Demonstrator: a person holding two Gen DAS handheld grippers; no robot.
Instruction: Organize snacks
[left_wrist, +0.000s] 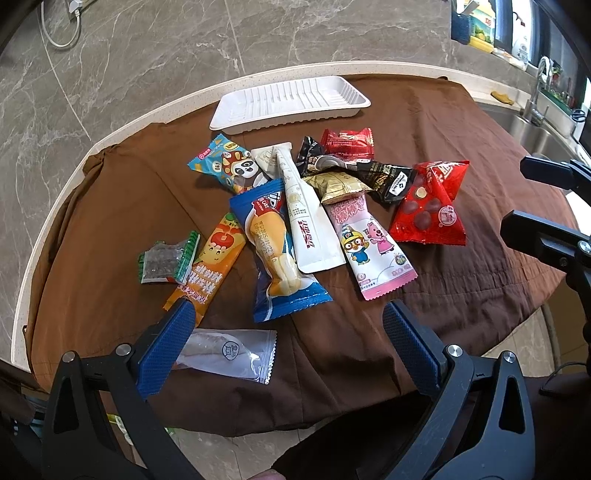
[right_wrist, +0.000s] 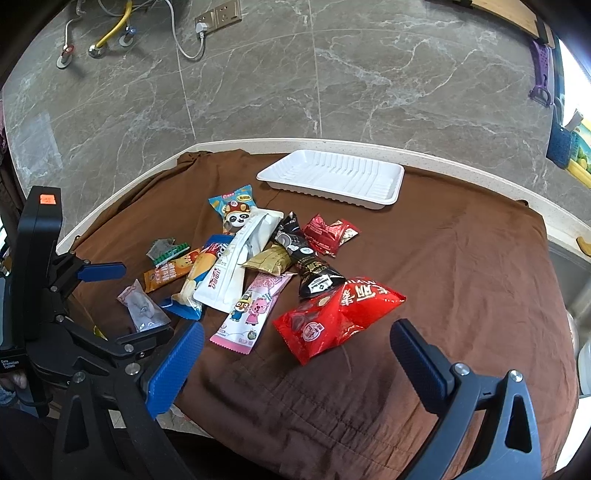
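Snacks are lying heaped mid-cloth, white tray (left_wrist: 290, 101) sitting empty beyond. Red bag (right_wrist: 338, 317), long axis running left-right, is lying just ahead of right gripper (right_wrist: 297, 350); left gripper (left_wrist: 288, 330) is facing blue packet (left_wrist: 279, 254). Both are gaping, holding nothing.

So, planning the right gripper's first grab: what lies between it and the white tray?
The snack pile: the big red bag lies nearest the right gripper, other packets behind it, then bare cloth before the white tray, per the right wrist view.

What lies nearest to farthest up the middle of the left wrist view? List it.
Left gripper → blue cake packet → white sachet → white tray → counter rim.
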